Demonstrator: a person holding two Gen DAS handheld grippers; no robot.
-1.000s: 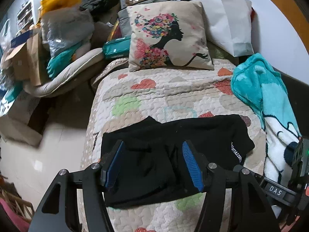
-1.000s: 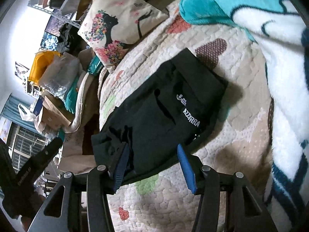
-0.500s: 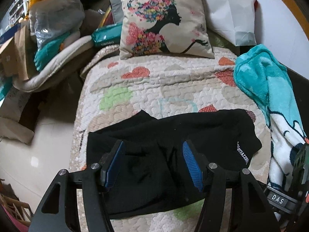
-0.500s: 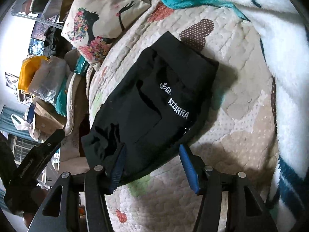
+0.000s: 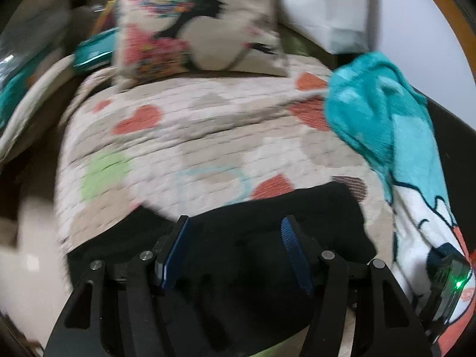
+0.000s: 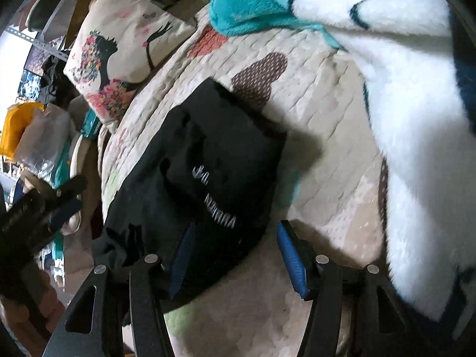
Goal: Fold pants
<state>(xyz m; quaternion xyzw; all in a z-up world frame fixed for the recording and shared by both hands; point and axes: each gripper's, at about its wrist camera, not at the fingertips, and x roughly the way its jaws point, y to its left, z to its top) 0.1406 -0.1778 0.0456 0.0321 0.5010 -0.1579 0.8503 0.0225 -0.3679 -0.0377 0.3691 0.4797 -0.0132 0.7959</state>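
Folded black pants [image 5: 238, 261] lie lengthwise left-right across the bed [image 5: 208, 136], lettered end right; both grippers' jaws gape wide, holding nothing

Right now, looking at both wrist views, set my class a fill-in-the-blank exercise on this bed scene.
1. The folded pants lying on the quilted bedspread are ____ in colour.
2. Both the left gripper and the right gripper are ____.
3. The square cushion shows a woman's silhouette with ____ in her hair.
4. The fluffy blanket is white and ____.

Missing words: black; open; flowers; teal
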